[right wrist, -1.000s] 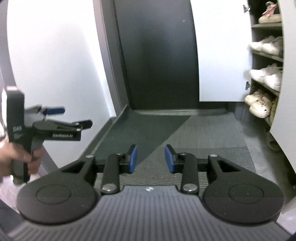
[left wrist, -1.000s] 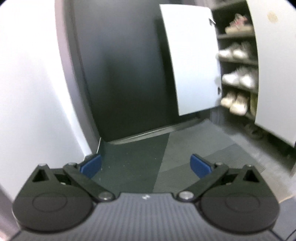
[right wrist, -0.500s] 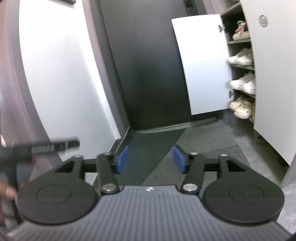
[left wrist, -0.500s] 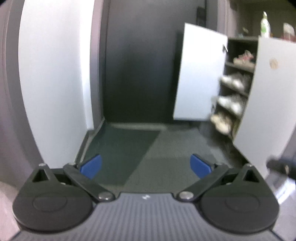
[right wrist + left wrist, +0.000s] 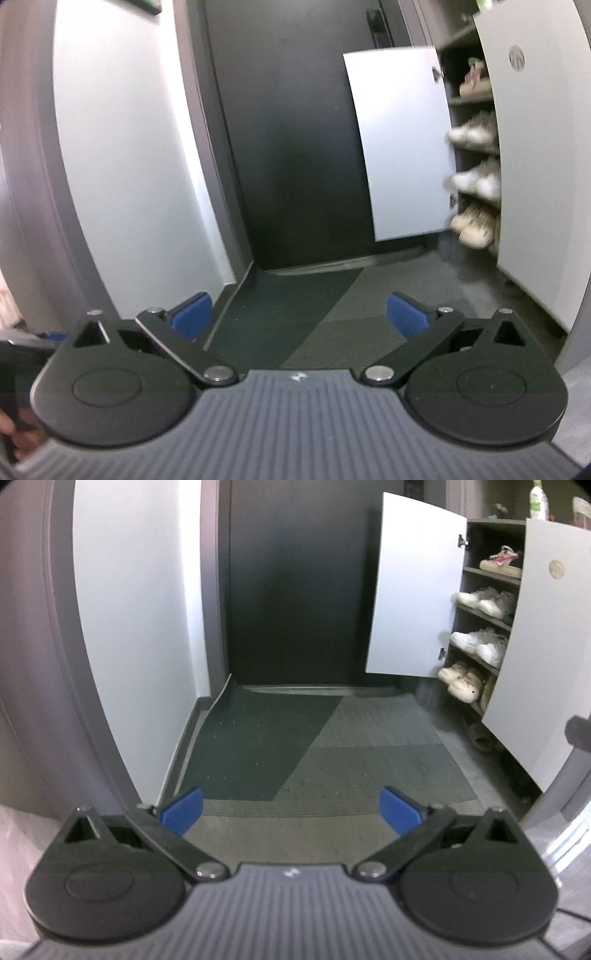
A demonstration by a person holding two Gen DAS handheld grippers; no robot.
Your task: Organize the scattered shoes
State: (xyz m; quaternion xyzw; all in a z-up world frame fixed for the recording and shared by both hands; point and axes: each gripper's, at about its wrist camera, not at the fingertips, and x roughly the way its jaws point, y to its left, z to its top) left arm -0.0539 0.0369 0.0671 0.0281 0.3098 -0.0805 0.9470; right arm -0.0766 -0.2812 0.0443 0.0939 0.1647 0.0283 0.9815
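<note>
Shoes sit on the shelves of the open shoe cabinet (image 5: 491,576) at right: pink-trimmed sandals (image 5: 500,562) on top, two rows of white sneakers (image 5: 480,600) below, cream clogs (image 5: 461,677) lowest. The left wrist view alone shows a dark slipper (image 5: 480,738) on the floor under the near cabinet door (image 5: 546,646), plus a bottle (image 5: 537,500) on the cabinet top. The right wrist view is blurrier there; it alone catches a hand (image 5: 18,439) at its bottom-left edge. Left gripper (image 5: 291,810) jaws wide, nothing between. Right gripper (image 5: 301,317) jaws have just been opening, now wide and empty. Both hover over a ribbed grey entry mat (image 5: 351,760); dark front door (image 5: 295,590) ahead, white wall (image 5: 136,609) left.
</note>
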